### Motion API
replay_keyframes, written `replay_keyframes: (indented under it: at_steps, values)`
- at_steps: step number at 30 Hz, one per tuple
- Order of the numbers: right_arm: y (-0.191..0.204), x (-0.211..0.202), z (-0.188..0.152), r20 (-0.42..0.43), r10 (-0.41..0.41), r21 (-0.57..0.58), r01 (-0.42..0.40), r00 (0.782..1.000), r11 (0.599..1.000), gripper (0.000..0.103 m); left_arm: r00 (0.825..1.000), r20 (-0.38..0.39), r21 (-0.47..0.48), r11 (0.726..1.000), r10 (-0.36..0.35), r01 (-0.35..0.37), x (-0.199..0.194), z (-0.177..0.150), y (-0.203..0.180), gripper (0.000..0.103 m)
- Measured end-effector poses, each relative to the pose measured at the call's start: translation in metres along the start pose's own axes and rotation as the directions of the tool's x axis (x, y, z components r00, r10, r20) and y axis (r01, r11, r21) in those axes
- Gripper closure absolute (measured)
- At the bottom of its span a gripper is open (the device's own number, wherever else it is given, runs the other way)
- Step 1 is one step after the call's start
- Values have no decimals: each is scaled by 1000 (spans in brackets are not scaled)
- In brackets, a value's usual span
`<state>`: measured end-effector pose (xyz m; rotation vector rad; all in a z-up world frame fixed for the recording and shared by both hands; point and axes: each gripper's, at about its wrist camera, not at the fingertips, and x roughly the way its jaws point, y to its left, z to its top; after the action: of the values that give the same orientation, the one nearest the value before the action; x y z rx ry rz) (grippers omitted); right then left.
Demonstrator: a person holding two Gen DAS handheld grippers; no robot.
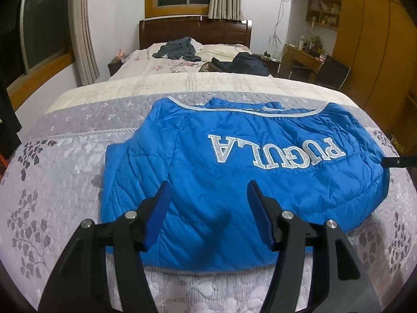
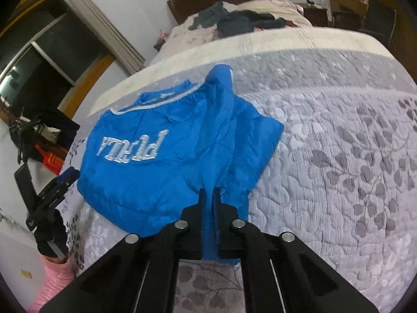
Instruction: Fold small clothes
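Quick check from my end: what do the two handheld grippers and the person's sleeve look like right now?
Both grippers are matte black linkage frames with round silver pivot bolts. The left gripper carries flat blue pads on its jaws. The right gripper has narrow black fingers. Behind the left gripper, a fuzzy pink sleeve shows. No cables visible.

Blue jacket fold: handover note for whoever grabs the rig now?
Left tool: open, hovering over the near edge of the blue jacket, holding nothing.
Right tool: shut on a pinch of the jacket's right side, fabric lifted.
Jacket lies back up, lettering showing, on the grey quilt.
Done: one side gripped.
Left: likely carry that side across, then fold the rest.
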<state>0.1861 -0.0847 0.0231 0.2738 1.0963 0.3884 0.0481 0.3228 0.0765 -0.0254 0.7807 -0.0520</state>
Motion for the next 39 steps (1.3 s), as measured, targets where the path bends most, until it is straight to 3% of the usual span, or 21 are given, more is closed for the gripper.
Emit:
replay_keyframes:
  at_steps: [10,33,37,39]
  values:
    - [-21,33,-7,-59,-6,43,9,998,999,98,999,-34,1,1000,8,-8,18,-10,1,43]
    - [-20,56,-13,-53,-39,22,40,998,999,96,998,-51,13,1000,29,-28,33,-20,3,41]
    - [-18,41,-10,-40,-42,8,43,998,999,86,999,-45,16,1000,16,-15,28,-19,-3,41]
    - [-21,35,-9,-34,-25,18,25,999,1000,65,999,-39,26,1000,15,-14,26,-18,-7,41]
